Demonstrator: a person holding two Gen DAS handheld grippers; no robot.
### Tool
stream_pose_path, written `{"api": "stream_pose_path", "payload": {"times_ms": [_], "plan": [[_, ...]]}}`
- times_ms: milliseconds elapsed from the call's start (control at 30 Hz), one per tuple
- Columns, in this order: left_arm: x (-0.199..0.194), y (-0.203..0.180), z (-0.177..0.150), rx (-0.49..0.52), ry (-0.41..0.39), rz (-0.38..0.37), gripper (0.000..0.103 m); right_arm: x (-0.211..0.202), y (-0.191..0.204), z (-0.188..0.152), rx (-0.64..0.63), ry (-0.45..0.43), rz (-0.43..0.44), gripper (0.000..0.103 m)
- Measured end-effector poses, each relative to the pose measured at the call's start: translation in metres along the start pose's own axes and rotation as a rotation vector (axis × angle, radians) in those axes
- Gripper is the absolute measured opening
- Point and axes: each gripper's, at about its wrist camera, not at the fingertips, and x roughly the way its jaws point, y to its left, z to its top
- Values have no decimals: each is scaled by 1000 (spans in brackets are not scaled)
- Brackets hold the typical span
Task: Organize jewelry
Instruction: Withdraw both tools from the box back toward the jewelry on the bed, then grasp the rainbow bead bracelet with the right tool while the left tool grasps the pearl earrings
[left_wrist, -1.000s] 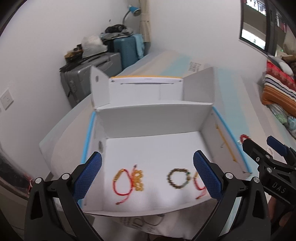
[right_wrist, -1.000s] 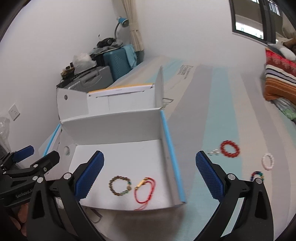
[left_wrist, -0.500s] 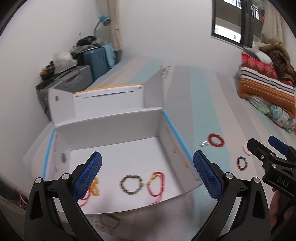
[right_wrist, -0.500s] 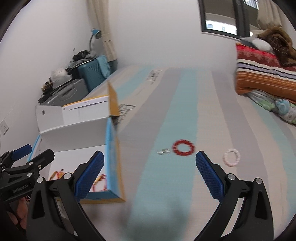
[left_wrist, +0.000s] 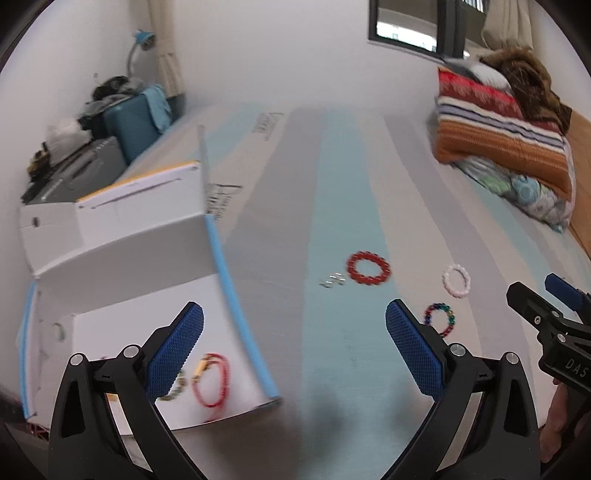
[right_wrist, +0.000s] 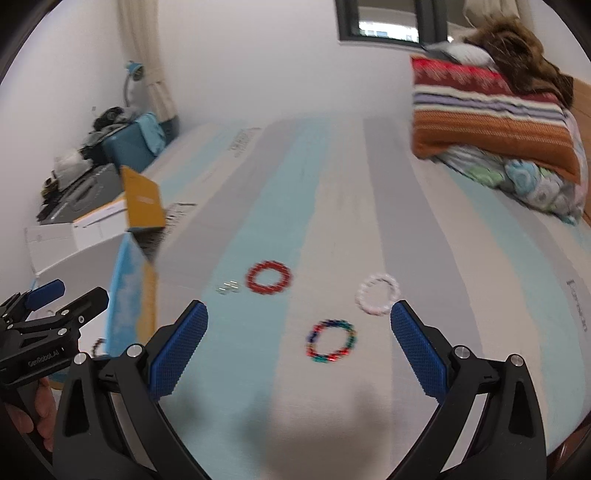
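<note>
On the striped mattress lie a red bead bracelet (right_wrist: 268, 281), a white bead bracelet (right_wrist: 377, 294), a multicoloured bead bracelet (right_wrist: 331, 340) and small silver earrings (right_wrist: 228, 287). My right gripper (right_wrist: 295, 349) hangs open above them, the multicoloured bracelet between its fingers' lines. My left gripper (left_wrist: 293, 350) is open too, above the mattress beside the white box (left_wrist: 122, 254). Inside the box lie a red cord bracelet (left_wrist: 211, 380) and a dark bead bracelet (left_wrist: 173, 389), partly hidden by the left finger. From the left wrist view the red bead bracelet (left_wrist: 368, 267) lies ahead.
Folded striped blankets (right_wrist: 495, 122) are piled at the back right of the mattress. Suitcases (left_wrist: 122, 129) and clutter stand by the wall at the back left. The box's raised flaps (right_wrist: 142, 199) stand to the left of the loose jewelry.
Both grippers have swung to the right, away from the box and over the loose bracelets on the mattress. Both stayed open and empty.
</note>
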Motion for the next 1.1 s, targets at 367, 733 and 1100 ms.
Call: {"api": "stream_pose_path", "payload": {"times_ms": [367,733,1100], "plan": [[71,-62,7,62,113,-54,97,48,-47,-13,38,77,-35,95],[155,-71,10,41,179,-44,97,114,-58,-34,42,190,-25,95],[225,-61,15,20,225,30,97,146,-54,-43,40,240,-21,95]]}}
